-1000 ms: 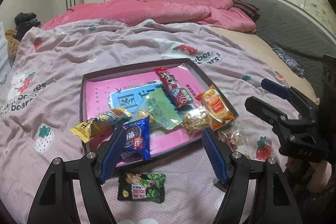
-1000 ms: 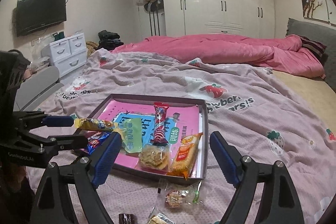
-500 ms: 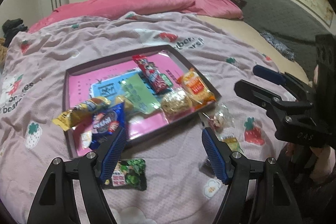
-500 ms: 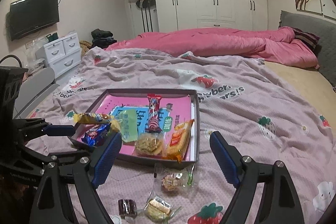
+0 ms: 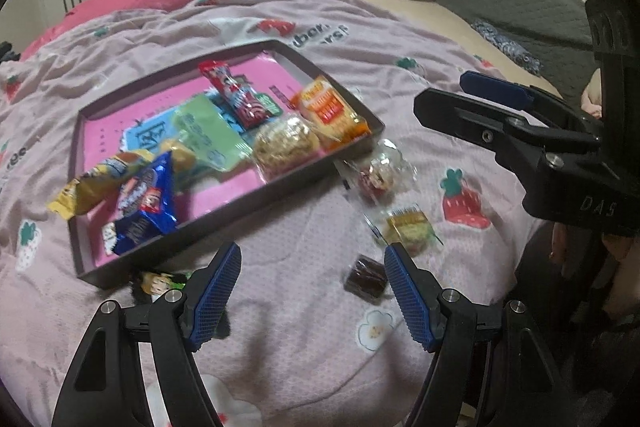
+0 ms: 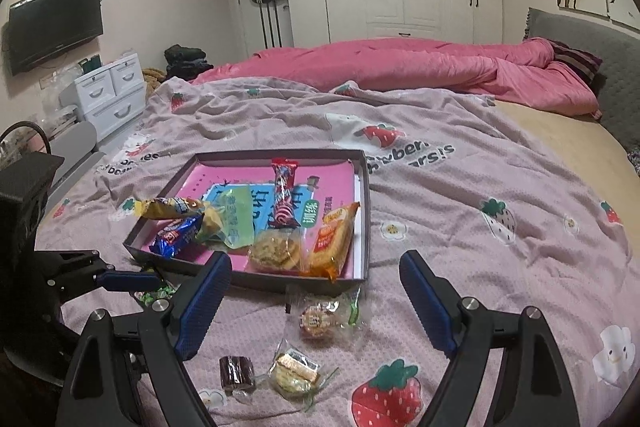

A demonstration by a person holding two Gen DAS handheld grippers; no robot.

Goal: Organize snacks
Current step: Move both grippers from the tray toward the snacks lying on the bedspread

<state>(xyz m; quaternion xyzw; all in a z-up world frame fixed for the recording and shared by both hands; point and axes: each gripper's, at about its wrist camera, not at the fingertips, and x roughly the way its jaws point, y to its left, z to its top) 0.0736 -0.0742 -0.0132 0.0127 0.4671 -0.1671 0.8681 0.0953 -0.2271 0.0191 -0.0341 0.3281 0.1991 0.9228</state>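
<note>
A dark shallow box (image 5: 224, 219) (image 6: 362, 179) with a pink bottom lies on the bedspread and holds several snack packs: red, orange, blue, yellow, green and a round cake. Loose on the cover near its front edge are a clear-wrapped round sweet (image 5: 380, 173) (image 6: 320, 319), a small clear-wrapped cake (image 5: 408, 225) (image 6: 294, 373), a dark brown bar (image 5: 366, 279) (image 6: 236, 373) and a green packet (image 5: 160, 281) half hidden by the left finger. My left gripper (image 5: 312, 291) stands open over bare cover between the green packet and the brown bar. Nothing lies between the open fingers of my right gripper (image 6: 316, 295), which hovers above the round sweet.
A pink quilt (image 6: 400, 67) is heaped at the far side of the bed, with a grey headboard (image 6: 592, 47) on the right. White drawers (image 6: 108, 95) stand beside the bed at left. Each gripper shows in the other's view: the right (image 5: 520, 131), the left (image 6: 80, 275).
My left gripper has come down and toward the near edge of the bed; the box now sits higher in its view and the brown bar has come into sight. The right gripper has barely shifted.
</note>
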